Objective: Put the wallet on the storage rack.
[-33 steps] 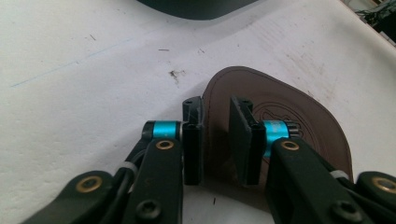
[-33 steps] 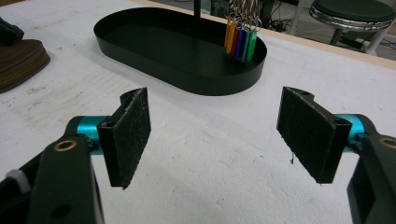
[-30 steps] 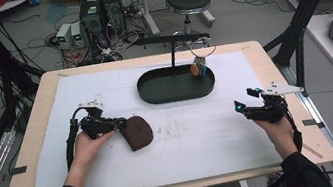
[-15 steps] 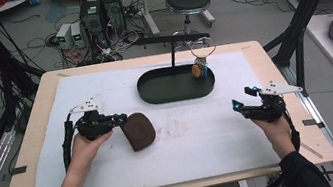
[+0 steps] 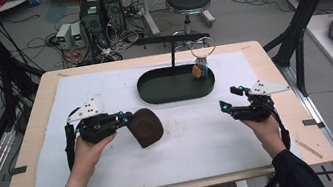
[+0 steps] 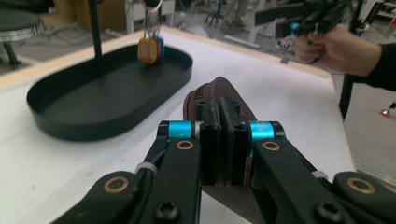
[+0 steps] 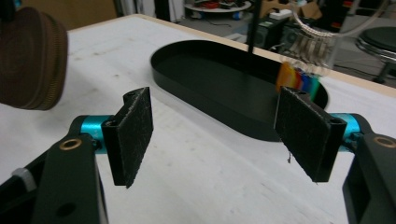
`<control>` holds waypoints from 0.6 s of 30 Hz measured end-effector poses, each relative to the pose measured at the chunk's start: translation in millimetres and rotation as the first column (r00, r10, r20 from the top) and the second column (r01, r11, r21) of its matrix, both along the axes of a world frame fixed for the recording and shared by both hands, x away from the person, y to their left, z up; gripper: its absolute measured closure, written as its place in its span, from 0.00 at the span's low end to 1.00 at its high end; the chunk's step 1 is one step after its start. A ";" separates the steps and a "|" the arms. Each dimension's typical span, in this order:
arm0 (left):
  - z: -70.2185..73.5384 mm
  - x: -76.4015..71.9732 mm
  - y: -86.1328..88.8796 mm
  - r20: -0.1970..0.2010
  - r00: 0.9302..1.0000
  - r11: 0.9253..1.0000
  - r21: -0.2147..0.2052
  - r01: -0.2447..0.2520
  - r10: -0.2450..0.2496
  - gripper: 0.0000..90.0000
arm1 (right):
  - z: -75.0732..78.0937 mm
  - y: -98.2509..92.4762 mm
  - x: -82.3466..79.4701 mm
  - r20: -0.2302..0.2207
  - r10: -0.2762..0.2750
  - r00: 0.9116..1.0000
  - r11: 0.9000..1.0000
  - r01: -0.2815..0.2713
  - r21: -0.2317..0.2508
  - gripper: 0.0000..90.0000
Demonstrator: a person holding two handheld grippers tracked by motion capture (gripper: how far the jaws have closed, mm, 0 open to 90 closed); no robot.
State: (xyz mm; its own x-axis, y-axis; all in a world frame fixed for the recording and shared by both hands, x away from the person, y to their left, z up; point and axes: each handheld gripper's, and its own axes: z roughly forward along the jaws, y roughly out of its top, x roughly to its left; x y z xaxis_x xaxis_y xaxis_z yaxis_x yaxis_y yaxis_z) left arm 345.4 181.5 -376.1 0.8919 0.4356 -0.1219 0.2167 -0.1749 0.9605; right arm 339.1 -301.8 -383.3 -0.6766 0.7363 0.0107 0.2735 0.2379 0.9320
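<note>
So the left gripper [image 5: 127, 119] is clamping its jaws tight on the edge of a brown zippered pouch [image 5: 145, 127], having just finished closing on it. The pouch is sitting left of centre on the white mat [image 5: 193, 145], on the near side of the black oval tray [image 5: 177, 92]. Over on the right, the right gripper [image 5: 230, 99] is hovering with its jaws standing wide apart and nothing between them, well apart from the pouch. A bunch of coloured key tags [image 5: 200, 70] is hanging on a ring from a stand over the tray's right end.
</note>
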 end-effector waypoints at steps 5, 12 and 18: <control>11.1 -5.6 -10.4 0.051 0.999 0.999 -0.043 0.021 -0.019 0.96 | 3.1 13.2 -3.4 -0.007 0.076 0.997 0.997 -0.076 0.030 0.32; 19.0 -13.3 -30.2 0.118 0.991 0.994 -0.075 0.075 -0.066 0.96 | 5.4 38.9 -9.8 -0.029 0.232 0.972 0.971 -0.230 0.061 0.32; 20.6 -16.8 -40.7 0.160 0.984 0.990 -0.103 0.093 -0.076 0.96 | 5.6 59.1 -15.8 -0.028 0.335 0.942 0.940 -0.333 0.072 0.32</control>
State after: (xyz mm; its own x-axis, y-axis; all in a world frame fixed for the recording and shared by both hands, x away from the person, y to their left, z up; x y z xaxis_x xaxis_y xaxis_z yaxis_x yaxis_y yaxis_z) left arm 328.7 140.8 -355.5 0.9366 0.3496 -0.0218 0.0524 -0.0783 0.9956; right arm 323.3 -242.7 -377.7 -0.8815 0.4649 0.0827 0.2257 0.2610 0.9386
